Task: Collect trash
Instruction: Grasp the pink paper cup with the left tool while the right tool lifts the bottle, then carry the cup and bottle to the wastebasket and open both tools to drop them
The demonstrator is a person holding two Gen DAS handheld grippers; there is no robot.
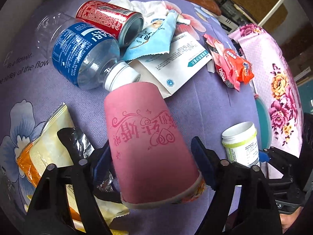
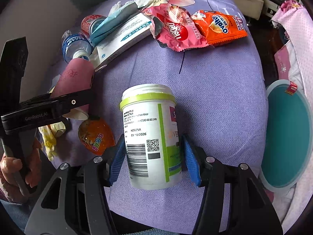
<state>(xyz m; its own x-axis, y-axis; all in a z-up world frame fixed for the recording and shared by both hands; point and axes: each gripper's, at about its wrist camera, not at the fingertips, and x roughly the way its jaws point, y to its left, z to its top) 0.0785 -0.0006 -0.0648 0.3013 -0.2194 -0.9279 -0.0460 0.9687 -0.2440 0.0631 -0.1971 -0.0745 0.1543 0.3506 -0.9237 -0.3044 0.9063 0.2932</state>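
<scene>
My left gripper point(image 1: 150, 160) is shut on a pink paper cup point(image 1: 148, 143), held upside down over the purple cloth; the cup also shows in the right wrist view point(image 2: 75, 80). My right gripper point(image 2: 153, 160) is shut on a white pill jar with a green band point(image 2: 150, 135), open end away from me; the jar shows in the left wrist view point(image 1: 241, 143) at right. Trash lies beyond: a blue-labelled plastic bottle point(image 1: 82, 54), a red cola can point(image 1: 109, 19), a white box point(image 1: 176, 58), red and orange wrappers point(image 1: 228, 64).
A yellow-orange snack bag point(image 1: 45, 146) lies under my left gripper's left finger. A teal round bin point(image 2: 287, 135) stands at right beside a pink floral cloth point(image 1: 277, 90). An orange jelly cup point(image 2: 95, 135) and crumpled tissue point(image 1: 140, 5) lie on the purple cloth point(image 2: 215, 90).
</scene>
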